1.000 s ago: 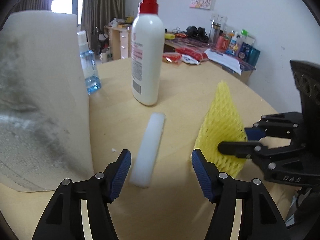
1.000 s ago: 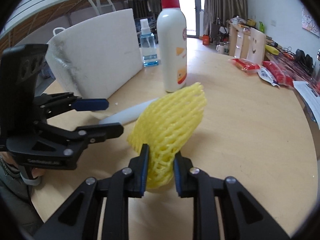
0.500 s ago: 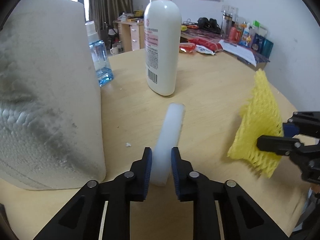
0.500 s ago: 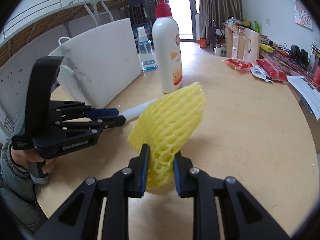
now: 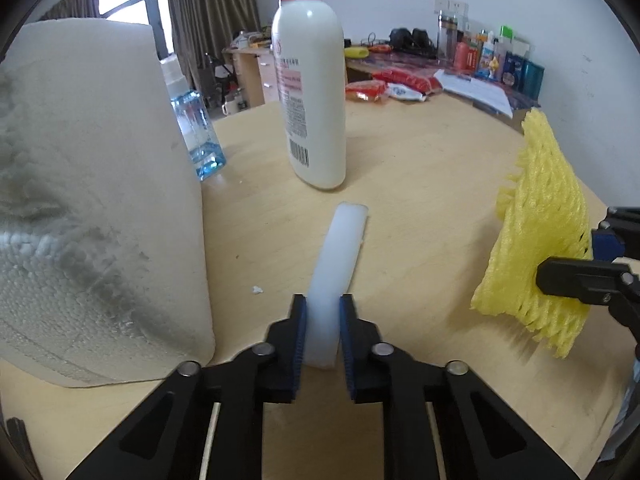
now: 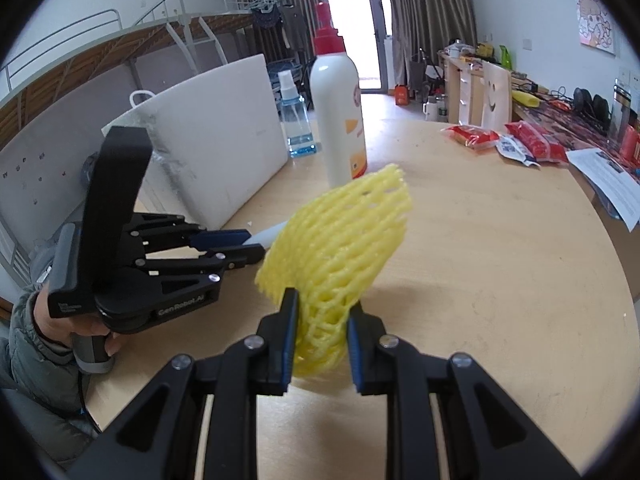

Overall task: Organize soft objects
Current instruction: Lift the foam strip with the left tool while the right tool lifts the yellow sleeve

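Both pickups are looking done, placement pending: left gripper (image 5: 323,322) is clamping the white foam strip (image 5: 336,276) extending ahead over the tabletop (image 5: 420,184), right gripper (image 6: 322,334) is pinching the yellow foam net (image 6: 340,248) sticking up between its pads.

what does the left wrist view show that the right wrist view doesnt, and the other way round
Only the left wrist view shows the left gripper from behind, shut on the white foam strip, and the foam block's rough face. Only the right wrist view shows the person's hand and bunk bed. Both show the yellow foam net, lotion bottle, spray bottle and table.
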A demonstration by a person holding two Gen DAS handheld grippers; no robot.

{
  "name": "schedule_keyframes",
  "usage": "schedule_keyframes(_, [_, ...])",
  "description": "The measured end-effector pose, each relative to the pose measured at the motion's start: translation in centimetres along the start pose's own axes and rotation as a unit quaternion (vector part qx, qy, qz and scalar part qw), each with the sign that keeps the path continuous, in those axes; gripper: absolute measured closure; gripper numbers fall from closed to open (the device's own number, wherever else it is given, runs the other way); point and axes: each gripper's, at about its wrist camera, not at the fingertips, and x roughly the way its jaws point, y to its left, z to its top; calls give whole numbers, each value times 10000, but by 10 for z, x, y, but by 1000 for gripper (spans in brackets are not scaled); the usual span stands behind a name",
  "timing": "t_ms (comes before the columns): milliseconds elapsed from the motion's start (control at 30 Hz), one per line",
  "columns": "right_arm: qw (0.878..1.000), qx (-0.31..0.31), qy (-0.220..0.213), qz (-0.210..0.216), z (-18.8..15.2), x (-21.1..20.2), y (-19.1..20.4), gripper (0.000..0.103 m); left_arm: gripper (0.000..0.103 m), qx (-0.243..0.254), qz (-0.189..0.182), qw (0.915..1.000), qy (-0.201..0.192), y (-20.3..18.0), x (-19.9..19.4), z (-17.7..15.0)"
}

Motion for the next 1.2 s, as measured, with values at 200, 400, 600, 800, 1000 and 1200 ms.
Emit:
schedule_keyframes(200, [9997, 88, -210, 11, 1, -11, 1, 77, 93, 17, -105, 9992, -391, -9, -24, 5])
schedule_keyframes(400, [9987, 25, -501, -110, 2, -38, 11, 77, 93, 98, -242, 9957, -892, -24, -68, 5])
schedule_keyframes(600, [9962, 12, -867, -123, 0, -66, 22, 77, 93, -11, -151, 9890, -1472, -26, -121, -1])
schedule_keyframes(800, [9929, -138, -1182, -76, 0, -92, 36, 77, 93, -68, 75, 9811, -1934, -24, -170, -10])
schedule_keyframes(1000, [9868, -360, -1578, -21, 7, -121, 56, 77, 93, -102, 195, 9703, -2409, -25, -215, -18])
schedule_keyframes(1200, [9782, -588, -1993, 23, 13, -147, 70, 77, 93, -346, 190, 9570, -2874, -19, -248, -24])
